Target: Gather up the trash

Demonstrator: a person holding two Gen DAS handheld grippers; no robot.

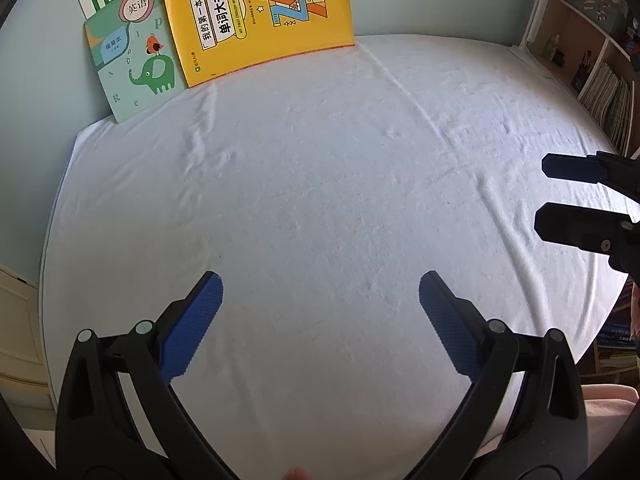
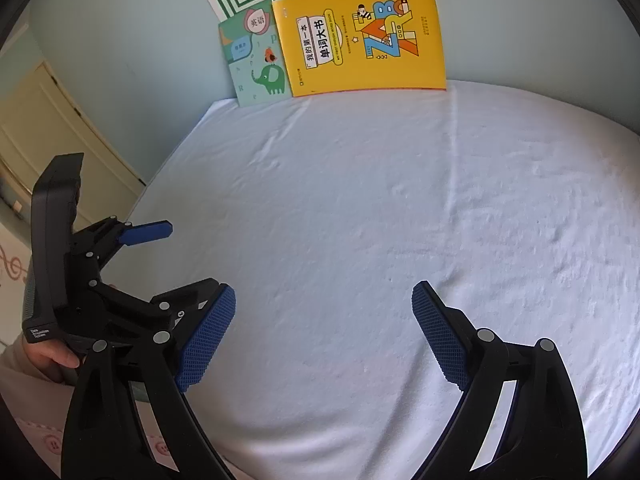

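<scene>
Both tools [image 1: 320, 292] [image 2: 324, 300] agape over white cloth [image 1: 320, 184]

The left gripper [image 1: 321, 292] points downward with jaws wide apart and nothing between its blue pads [image 1: 192, 326]. The right gripper [image 2: 324, 304] is likewise spread wide and empty, at 3 o'clock in the left view. A hand [image 2: 50, 354] grips the left handle.
</scene>
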